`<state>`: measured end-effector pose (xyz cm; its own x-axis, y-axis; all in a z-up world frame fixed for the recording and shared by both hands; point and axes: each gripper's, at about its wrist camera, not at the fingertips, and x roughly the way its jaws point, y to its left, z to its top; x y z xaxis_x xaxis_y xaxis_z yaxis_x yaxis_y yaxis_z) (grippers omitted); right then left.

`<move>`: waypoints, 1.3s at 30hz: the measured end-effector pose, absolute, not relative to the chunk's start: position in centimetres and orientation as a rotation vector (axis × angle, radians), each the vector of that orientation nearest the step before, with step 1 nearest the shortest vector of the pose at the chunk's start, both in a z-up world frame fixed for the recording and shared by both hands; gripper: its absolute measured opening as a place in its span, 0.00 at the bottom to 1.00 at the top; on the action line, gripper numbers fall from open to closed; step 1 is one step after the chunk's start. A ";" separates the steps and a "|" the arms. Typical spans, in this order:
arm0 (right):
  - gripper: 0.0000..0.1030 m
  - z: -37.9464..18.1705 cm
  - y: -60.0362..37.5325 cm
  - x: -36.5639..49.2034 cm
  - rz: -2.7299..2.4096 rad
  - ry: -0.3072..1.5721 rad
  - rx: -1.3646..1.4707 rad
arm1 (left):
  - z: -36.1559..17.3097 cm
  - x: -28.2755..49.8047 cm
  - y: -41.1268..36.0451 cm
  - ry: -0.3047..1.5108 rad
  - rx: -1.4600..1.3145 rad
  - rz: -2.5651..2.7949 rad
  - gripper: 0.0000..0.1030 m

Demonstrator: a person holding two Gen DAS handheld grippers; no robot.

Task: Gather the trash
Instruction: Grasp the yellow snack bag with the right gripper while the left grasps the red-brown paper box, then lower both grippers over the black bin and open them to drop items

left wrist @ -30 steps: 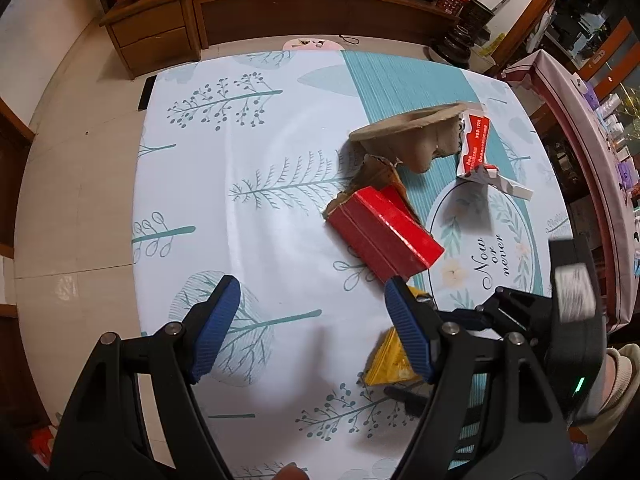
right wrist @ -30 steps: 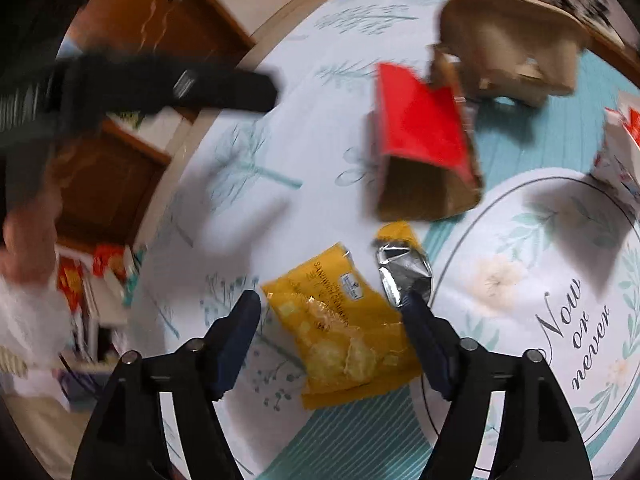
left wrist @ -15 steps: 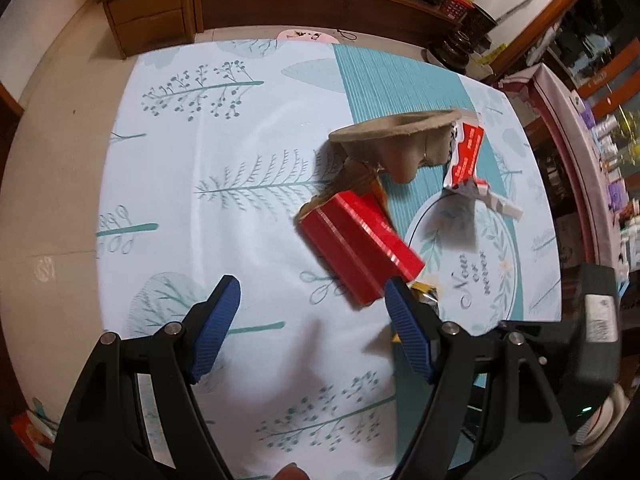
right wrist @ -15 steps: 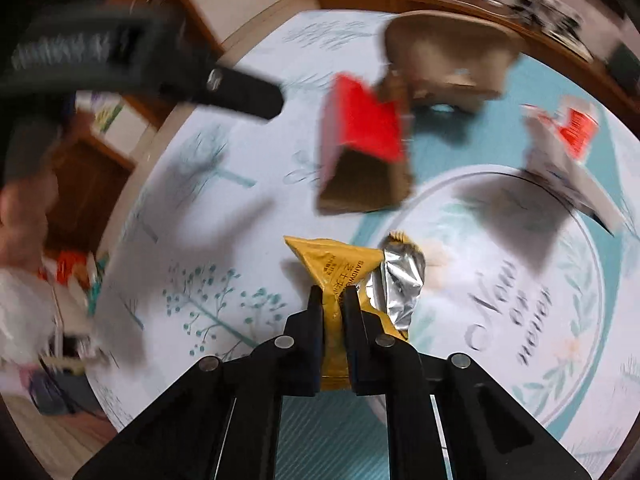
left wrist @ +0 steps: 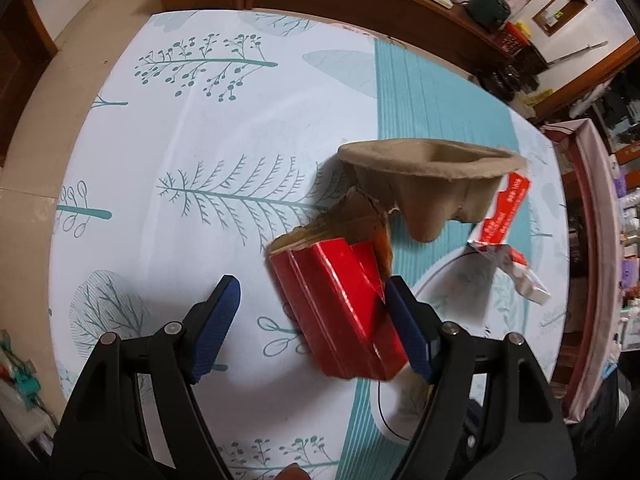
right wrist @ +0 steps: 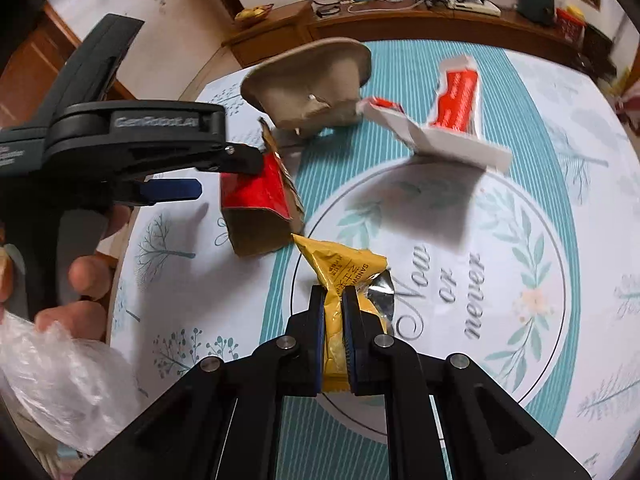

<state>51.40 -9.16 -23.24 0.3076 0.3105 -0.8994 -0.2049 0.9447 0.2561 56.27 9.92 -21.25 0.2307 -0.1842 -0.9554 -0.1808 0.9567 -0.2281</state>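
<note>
We are squeezing the crinkly yellow snack wrapper (right wrist: 340, 276) tight in our right gripper (right wrist: 333, 312), and it is hanging just above the tree-print tablecloth (left wrist: 200, 128). Our left gripper (left wrist: 312, 304) is spread wide around the torn red cardboard box (left wrist: 340, 300), not pinching it. The thin wrapper might slip out if we are shaking it. The bent box could tip or slide away, bumping the brown paper pulp tray (left wrist: 432, 172) beside it.

A home living room: a table under a tree-print cloth (left wrist: 224, 152), a wooden sideboard (right wrist: 400, 26) with cables at 12 o'clock, a fruit bowl (right wrist: 254, 13) at 11.
</note>
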 end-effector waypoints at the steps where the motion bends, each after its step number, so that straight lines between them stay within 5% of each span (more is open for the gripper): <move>1: 0.08 -23.1 -9.5 51.5 0.344 1.215 0.107 | -21.4 56.2 9.7 1.344 -0.312 0.003 0.63; 10: 0.08 -23.1 -10.4 48.8 0.358 1.215 0.144 | -22.7 54.9 8.3 1.363 -0.266 0.020 0.13; 22: 0.08 -20.0 -13.1 42.4 0.388 1.167 0.183 | -19.1 45.4 6.0 1.325 -0.187 -0.038 0.11; 39: 0.08 -13.8 -22.2 17.9 0.589 1.119 0.181 | -10.7 14.6 -0.8 1.207 -0.222 -0.039 0.11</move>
